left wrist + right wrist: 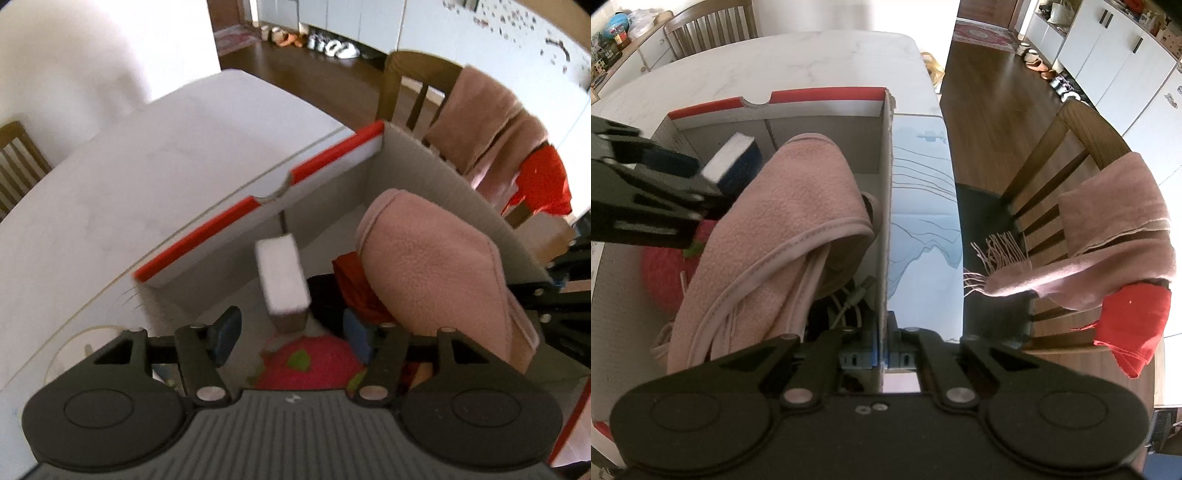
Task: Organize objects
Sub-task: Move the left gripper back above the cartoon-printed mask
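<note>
A cardboard box (314,162) with a red-edged rim sits on the white table; it also shows in the right wrist view (827,96). Inside lie a pink fleece cloth (436,266) (775,221), a pink-red plush ball (310,363) (661,273), a red cloth (354,288) and cables (849,299). My left gripper (291,332) is open over the box; a white block (282,275) (733,157) is blurred in the air just ahead of its fingers. My right gripper (882,354) is shut on the box's right wall (886,206).
A wooden chair (1060,177) stands right of the table, draped with a pink scarf (1108,236) and a red cloth (1134,325). Another chair (18,162) stands at the table's far left. The white table (129,177) stretches beyond the box. A clear round item (70,347) sits beside the box.
</note>
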Demonstrator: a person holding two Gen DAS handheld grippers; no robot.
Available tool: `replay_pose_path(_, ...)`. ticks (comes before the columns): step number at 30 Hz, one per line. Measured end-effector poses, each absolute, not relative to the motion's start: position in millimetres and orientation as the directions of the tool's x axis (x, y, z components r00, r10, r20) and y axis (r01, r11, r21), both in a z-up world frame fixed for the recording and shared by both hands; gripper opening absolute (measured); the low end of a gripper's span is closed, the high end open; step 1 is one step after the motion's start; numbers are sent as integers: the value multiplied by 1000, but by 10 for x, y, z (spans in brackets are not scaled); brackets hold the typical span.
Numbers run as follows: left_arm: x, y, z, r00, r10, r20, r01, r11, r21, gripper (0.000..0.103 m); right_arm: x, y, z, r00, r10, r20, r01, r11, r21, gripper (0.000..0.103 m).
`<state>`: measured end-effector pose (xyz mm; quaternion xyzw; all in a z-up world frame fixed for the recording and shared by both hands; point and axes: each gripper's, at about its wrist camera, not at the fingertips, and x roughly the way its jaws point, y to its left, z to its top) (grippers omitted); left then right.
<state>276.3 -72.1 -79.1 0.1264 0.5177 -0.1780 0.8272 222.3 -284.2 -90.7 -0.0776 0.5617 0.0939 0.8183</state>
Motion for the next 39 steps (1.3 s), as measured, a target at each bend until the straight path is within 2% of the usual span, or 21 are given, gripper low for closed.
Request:
replay_pose_path(6,2586,-281,-435,453,-263,-852,358,929,-96,60,2228,-2835,-906,350,63,-935,-242,970,-25,2)
replay_pose_path(10,2492,59,-268,496,-258,-829,304,946,-113,61,2227,-2834,-903,350,63,-935,-242,970,-25,2)
replay_pose_path(14,2436,394,-242,525,-212,-824,240,966,-96,68,2214,-2833,-878,357,64,-932,-249,968,-29,2)
replay_pose_path(17,2434,587,-308,523,-173,-834,189,978,-84,71,2218,-2839,-872,354,64,-933,-250,968,-29,2)
replay_pose_path(21,2452,796,-510,488,-132,-863,123,989,-81,79,2221,-2807,-873,352,53,-935,-248,968,-39,2)
replay_pose_path(25,2496,893,-729,450,-128,-884,71,992,-107,85,2226,-2802,-871,348,50,-936,-245,969,-39,2)
replay_pose_path(30,2606,959,-1001,412,-103,-905,-33,991,-127,101,2233,-2790,-873,347,43,-937,-240,970,-44,2)
replay_pose_path(39,2797,1011,-1361,379,-67,-923,-165,976,-139,101,2236,-2786,-882,346,37,-938,-229,972,-46,2)
